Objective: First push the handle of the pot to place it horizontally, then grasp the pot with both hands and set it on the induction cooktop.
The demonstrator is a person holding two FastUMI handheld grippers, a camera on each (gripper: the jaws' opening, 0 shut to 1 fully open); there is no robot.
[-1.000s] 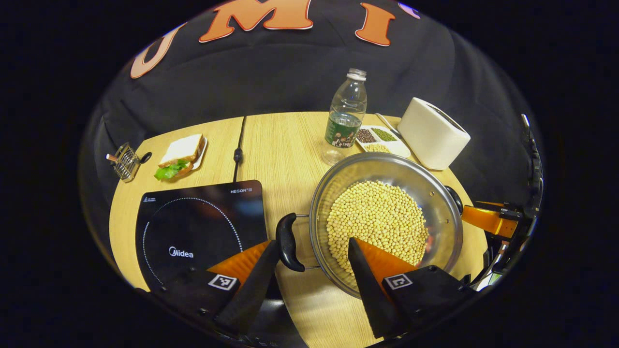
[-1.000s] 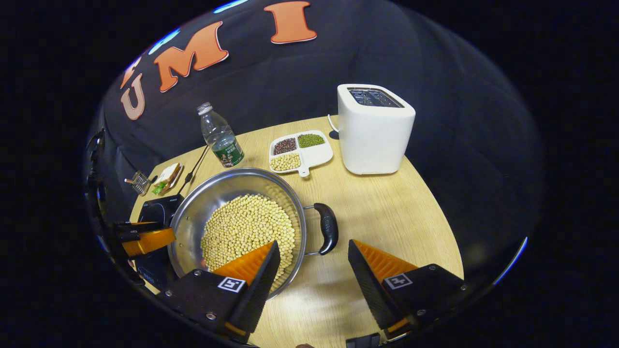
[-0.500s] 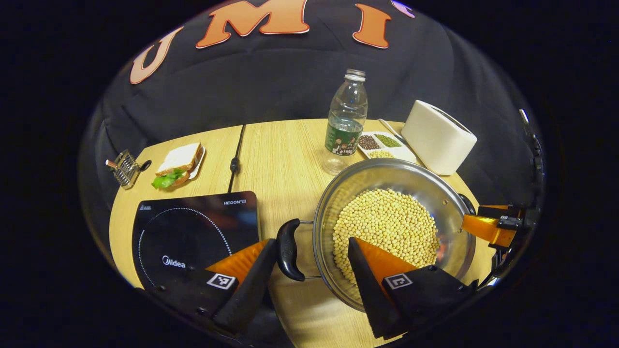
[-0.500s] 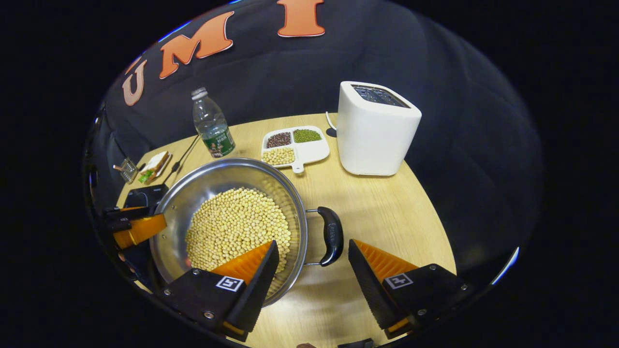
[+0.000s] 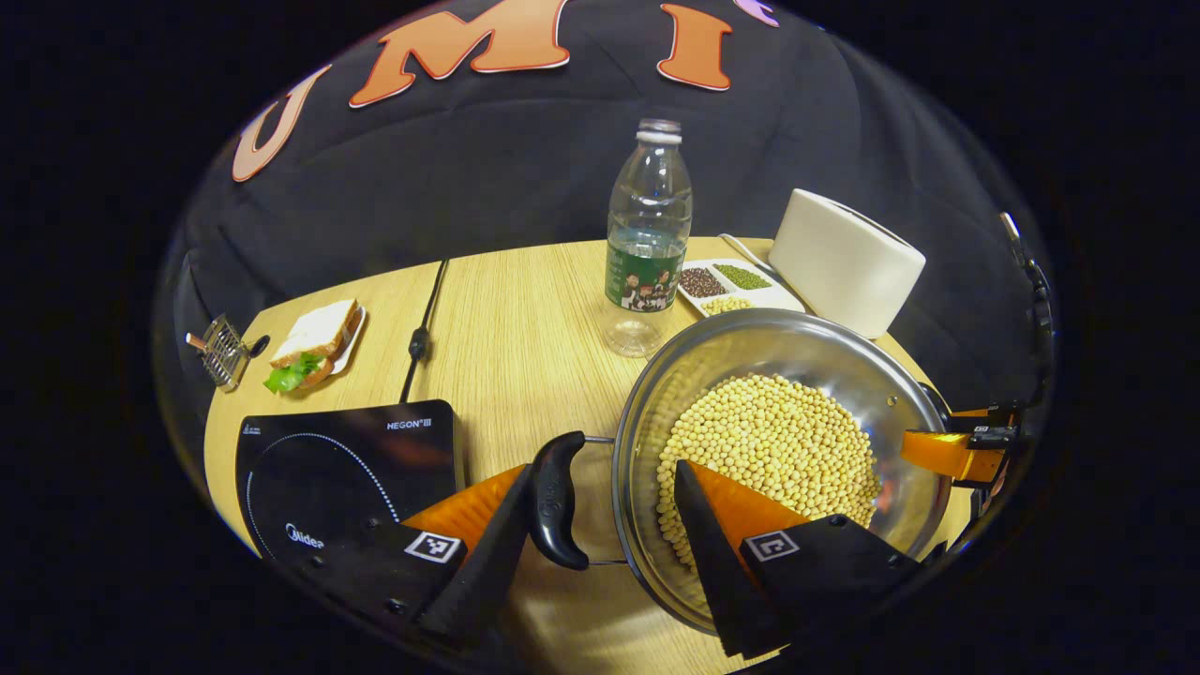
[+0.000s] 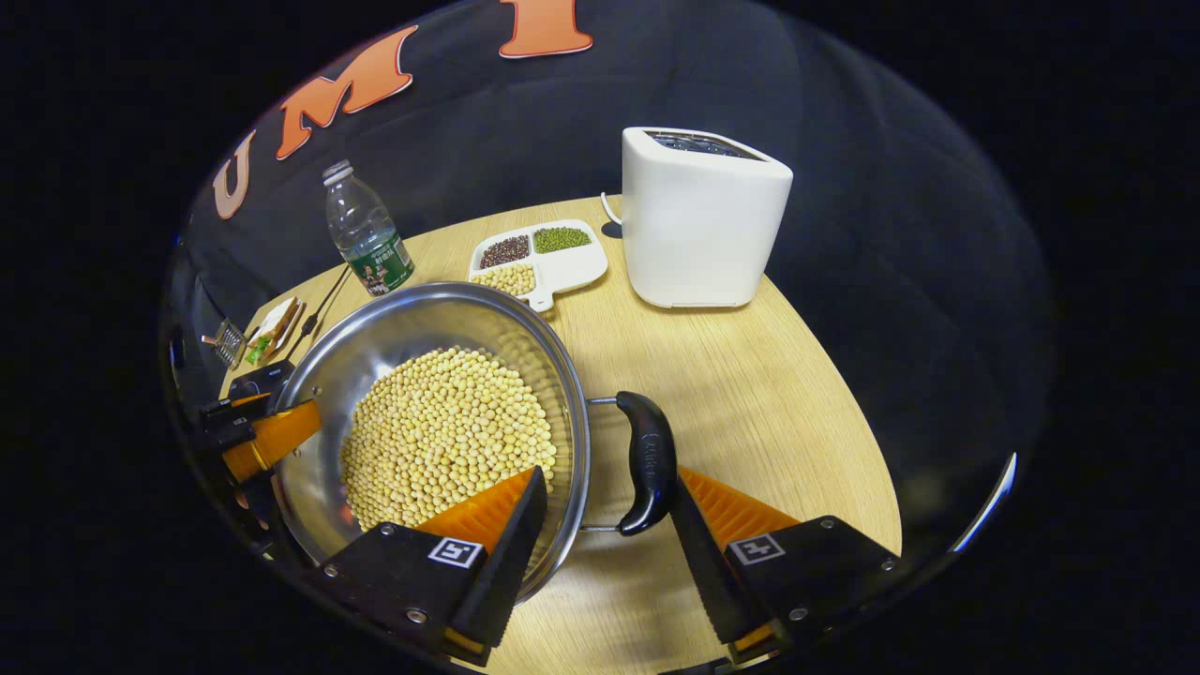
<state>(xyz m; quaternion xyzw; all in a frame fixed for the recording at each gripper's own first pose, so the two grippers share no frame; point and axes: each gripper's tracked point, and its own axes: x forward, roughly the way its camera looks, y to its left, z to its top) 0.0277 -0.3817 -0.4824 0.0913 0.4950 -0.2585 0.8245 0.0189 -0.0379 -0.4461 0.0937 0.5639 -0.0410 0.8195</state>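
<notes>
Jaws straddle pot [image 5: 778,356] handles; cooktop [image 5: 347,459] reads "HEGON".

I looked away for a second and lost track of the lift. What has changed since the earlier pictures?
Each hand-held gripper, left and right, has closed in on its pot handle, each outer finger now touching it. The pot of soybeans looks raised off the table. Cooktop, bottle, toaster and bean tray stayed put.

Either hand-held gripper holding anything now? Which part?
Cannot tell. Each straddles a side of the pot: left hand-held gripper around its black handle and rim, right hand-held gripper around the other handle. Jaws still look open.
</notes>
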